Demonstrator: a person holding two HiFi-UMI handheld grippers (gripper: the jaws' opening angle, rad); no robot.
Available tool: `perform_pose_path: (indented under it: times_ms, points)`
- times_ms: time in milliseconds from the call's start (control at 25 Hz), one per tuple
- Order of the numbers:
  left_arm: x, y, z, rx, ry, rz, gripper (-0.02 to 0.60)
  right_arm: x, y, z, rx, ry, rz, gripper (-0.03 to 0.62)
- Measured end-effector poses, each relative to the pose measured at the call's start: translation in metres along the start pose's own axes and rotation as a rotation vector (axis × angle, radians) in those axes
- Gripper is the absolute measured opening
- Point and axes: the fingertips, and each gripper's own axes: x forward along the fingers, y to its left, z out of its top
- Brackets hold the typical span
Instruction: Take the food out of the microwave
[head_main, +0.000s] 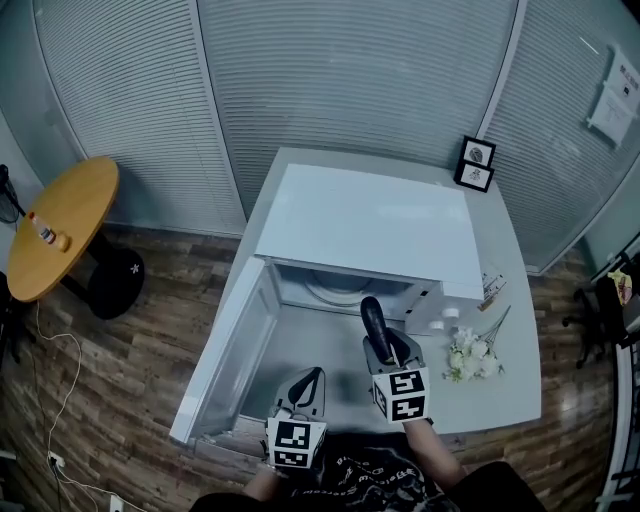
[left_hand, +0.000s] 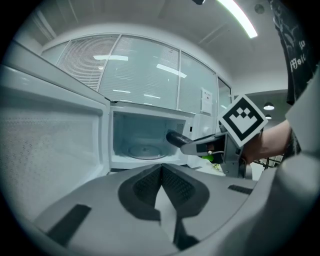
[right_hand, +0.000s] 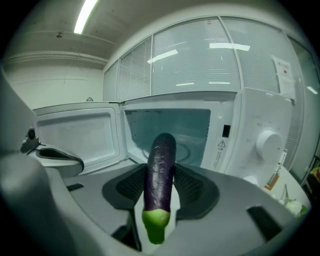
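Eggplant (right_hand: 161, 150) gripped by right hand-held gripper (right_hand: 161, 172) above grey table (head_main: 510, 300); left hand-held gripper (left_hand: 161, 167) closed

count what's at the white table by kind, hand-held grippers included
microwave: 1
eggplant: 1
picture frame: 2
flower bunch: 1
left hand-held gripper, right hand-held gripper: 2
small bits beside the microwave: unclear, not counted
total: 7

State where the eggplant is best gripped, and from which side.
Grip the eggplant on its purple body just above the green stem end, coming in lengthwise from that end, as the right hand-held gripper does: it is long, round and slim, so the jaws close across its narrow width.
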Motion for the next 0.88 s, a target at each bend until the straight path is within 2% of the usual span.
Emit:
perform_pose_path:
  times_ms: [880]
  points:
    - [0.007, -0.017, -0.001, -0.006, -0.003, -0.014, 0.008, -0.057, -0.005, -0.034, 0.064, -0.035, -0.052, 0.172]
